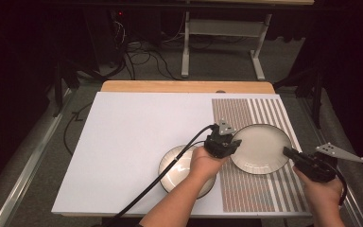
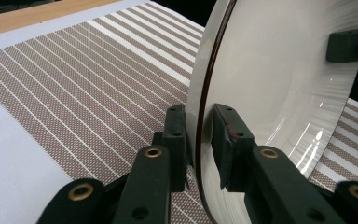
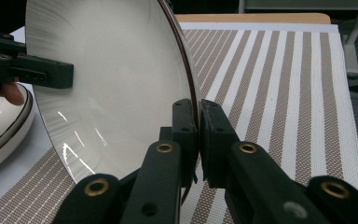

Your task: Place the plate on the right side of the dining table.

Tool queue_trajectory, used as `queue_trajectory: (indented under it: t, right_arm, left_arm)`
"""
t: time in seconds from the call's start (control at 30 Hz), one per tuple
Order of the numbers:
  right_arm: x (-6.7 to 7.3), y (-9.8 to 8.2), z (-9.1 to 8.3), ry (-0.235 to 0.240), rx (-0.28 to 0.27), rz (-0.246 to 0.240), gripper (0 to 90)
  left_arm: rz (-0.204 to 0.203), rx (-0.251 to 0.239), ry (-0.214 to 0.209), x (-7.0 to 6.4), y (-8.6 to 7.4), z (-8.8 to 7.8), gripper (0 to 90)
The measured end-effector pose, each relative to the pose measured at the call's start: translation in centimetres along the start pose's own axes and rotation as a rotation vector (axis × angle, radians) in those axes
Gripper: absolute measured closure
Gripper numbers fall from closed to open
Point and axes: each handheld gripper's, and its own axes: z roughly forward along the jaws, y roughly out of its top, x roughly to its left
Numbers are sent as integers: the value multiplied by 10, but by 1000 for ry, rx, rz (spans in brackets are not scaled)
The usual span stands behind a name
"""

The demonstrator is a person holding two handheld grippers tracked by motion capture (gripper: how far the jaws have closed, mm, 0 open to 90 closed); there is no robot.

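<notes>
A cream plate with a dark rim (image 1: 260, 146) is over the striped placemat (image 1: 246, 189), held at two opposite edges. My left gripper (image 1: 234, 144) is shut on its left rim, and in the left gripper view the pads (image 2: 223, 140) pinch the plate (image 2: 279, 84) from both sides. My right gripper (image 1: 287, 152) is shut on the right rim, its jaws pressed together on the plate's edge (image 3: 193, 93). Whether the plate rests on the mat or hangs just above it, I cannot tell.
A second cream plate (image 1: 175, 170) lies on the white board (image 1: 132, 142) just left of the placemat, partly under the left hand. A wooden table edge (image 1: 184, 86) runs along the back. Table legs and cables stand on the floor beyond.
</notes>
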Motion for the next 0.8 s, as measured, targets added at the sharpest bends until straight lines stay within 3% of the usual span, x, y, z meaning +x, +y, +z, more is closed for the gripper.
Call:
queue_trajectory:
  t: [0.23, 0.6, 0.63, 0.77, 0.8]
  right_arm:
    - [0, -1, 1, -21, 12, -18, 876]
    - [-1, -3, 1, -30, 16, 7, 877]
    - [-1, -3, 1, -29, 15, 5, 878]
    - [-2, -3, 2, -36, 18, 6, 875]
    - [-2, -3, 2, -35, 18, 8, 875]
  left_arm:
    - [-5, 22, 9, 1, -2, 7, 757]
    - [-6, 23, 27, 0, -1, 11, 737]
    - [-4, 10, 41, -2, -1, 11, 727]
    - [-11, -14, 33, -3, 1, 7, 600]
    - [8, -21, 38, -4, 2, 3, 581]
